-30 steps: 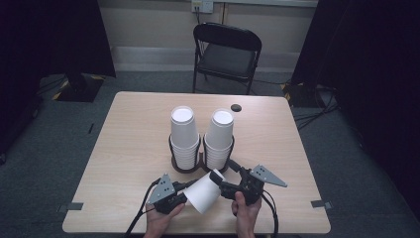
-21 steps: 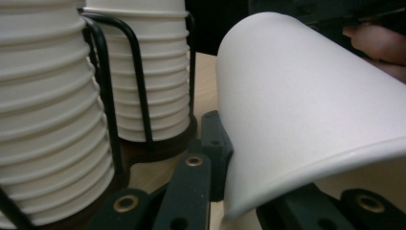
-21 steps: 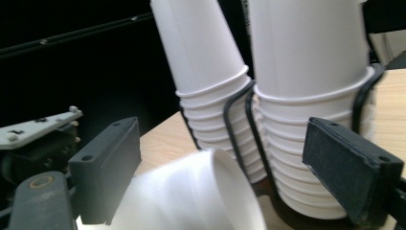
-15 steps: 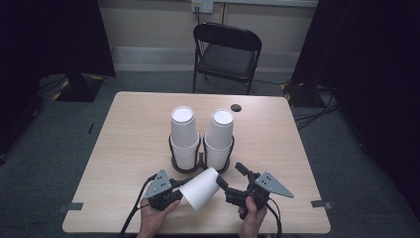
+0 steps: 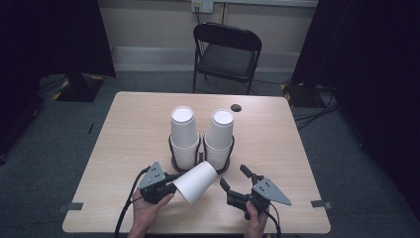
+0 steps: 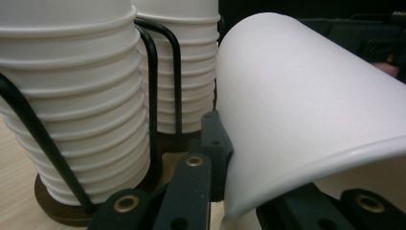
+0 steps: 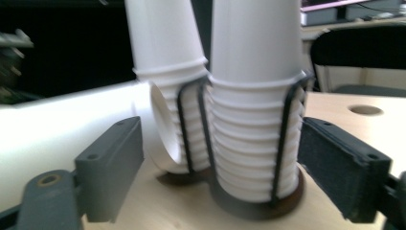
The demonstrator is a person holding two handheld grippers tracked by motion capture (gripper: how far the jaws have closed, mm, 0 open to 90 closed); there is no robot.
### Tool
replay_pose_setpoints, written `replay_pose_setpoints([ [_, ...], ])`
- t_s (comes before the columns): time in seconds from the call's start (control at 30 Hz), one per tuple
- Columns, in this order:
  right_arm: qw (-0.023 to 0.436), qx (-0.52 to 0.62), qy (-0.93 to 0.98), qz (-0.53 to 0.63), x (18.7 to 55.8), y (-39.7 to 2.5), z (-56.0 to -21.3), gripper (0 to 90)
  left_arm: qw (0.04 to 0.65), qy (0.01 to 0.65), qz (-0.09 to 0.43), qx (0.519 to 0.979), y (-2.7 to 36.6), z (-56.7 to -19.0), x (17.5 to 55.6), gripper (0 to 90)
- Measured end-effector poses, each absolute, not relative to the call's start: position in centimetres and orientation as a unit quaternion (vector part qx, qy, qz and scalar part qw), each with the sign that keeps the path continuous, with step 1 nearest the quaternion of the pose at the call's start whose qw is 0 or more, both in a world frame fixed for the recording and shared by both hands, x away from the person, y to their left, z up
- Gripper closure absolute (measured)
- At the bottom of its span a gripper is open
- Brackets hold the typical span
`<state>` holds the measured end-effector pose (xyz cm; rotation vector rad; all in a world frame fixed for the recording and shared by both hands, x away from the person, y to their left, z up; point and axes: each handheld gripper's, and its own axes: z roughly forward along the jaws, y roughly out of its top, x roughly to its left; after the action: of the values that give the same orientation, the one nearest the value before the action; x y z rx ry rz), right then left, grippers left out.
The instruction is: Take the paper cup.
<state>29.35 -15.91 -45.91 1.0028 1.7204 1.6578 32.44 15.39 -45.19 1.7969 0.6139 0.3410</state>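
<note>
High view: cup (image 5: 196, 181) in left claw (image 5: 171, 179).

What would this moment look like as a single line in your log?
left hand-held gripper: shut on loose paper cup, tilted | right hand-held gripper: open, holding nothing | two cup stacks in wire holders | table

two cup stacks (image 5: 184, 130) (image 5: 219, 135) stand side by side in a wire holder (image 5: 200, 154) at the middle of the surface (image 5: 124, 134). before them, the left tool (image 5: 171, 182) holds a cup (image 5: 196, 181) on its side; the right tool (image 5: 235, 178) sits just right of it, jaws apart. a chair (image 5: 225, 54) stands behind the surface.
</note>
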Motion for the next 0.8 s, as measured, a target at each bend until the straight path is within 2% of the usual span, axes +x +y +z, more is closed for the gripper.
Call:
replay_pose_setpoints([
  [0.13, 0.276, 0.349, 0.66, 0.605, 29.1, -15.7, -46.0, 16.8, 0.557, 0.258, 0.133, 0.778, 15.4, -44.7, 32.7, 86.0],
  [0.27, 0.317, 0.33, 0.676, 0.577, 28.7, -15.3, -46.3, 13.4, 0.553, 0.261, 0.116, 0.782, 15.6, -44.3, 33.0, 86.0],
  [0.57, 0.297, 0.301, 0.706, 0.569, 28.7, -15.1, -47.0, 13.0, 0.529, 0.276, 0.077, 0.799, 15.5, -43.5, 34.0, 86.0],
  [0.8, 0.29, 0.275, 0.73, 0.554, 28.6, -14.7, -47.3, 11.4, 0.497, 0.264, 0.085, 0.822, 14.5, -43.0, 34.2, 85.9],
])
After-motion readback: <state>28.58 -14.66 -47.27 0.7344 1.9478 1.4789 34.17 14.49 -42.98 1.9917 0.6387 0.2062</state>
